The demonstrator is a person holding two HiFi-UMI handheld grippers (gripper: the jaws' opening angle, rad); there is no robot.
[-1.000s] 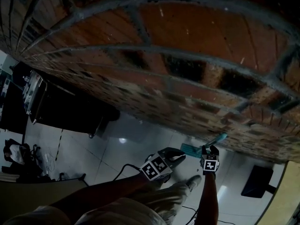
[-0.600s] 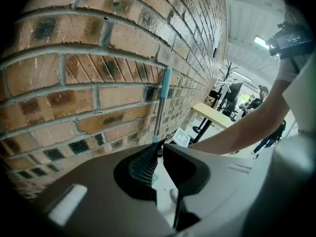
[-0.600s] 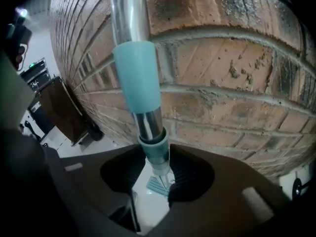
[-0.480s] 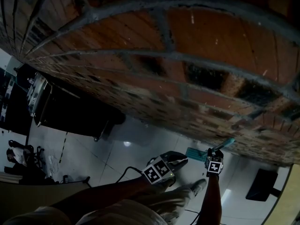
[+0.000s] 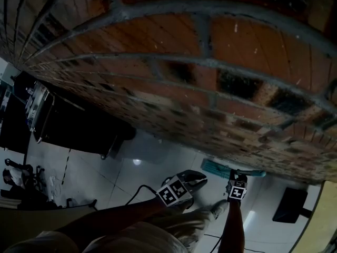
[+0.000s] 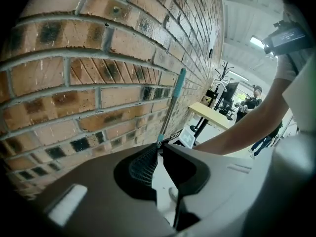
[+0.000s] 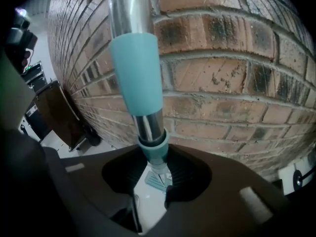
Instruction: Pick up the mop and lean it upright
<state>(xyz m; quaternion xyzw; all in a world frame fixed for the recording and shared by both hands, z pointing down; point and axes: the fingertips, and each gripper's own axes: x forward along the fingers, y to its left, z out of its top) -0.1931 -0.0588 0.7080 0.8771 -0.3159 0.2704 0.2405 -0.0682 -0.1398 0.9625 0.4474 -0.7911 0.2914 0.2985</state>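
The mop stands close to the brick wall [image 5: 174, 62]. Its flat teal head [image 5: 215, 167] rests on the floor. In the right gripper view the silver pole with its teal sleeve [image 7: 136, 73] rises along the bricks. My right gripper [image 7: 153, 152] has just been closing, and its pads sit against the teal collar [image 7: 152, 146] of the pole. In the head view the right gripper [image 5: 237, 175] sits just right of the mop head. My left gripper [image 6: 161, 147] stands open by a narrow gap with nothing in it. The mop pole [image 6: 174, 100] shows beyond its tips.
A black cabinet [image 5: 79, 125] stands by the wall at the left, and a dark box [image 5: 288, 204] lies on the pale floor at the right. A cable [image 5: 139, 190] trails below the left gripper. The left gripper view shows a desk [image 6: 212, 113] and a distant person [image 6: 254, 97].
The teal handle part by the right gripper has tipped from slanting up-right to lying more level in the head view. Both grippers have shifted only slightly.
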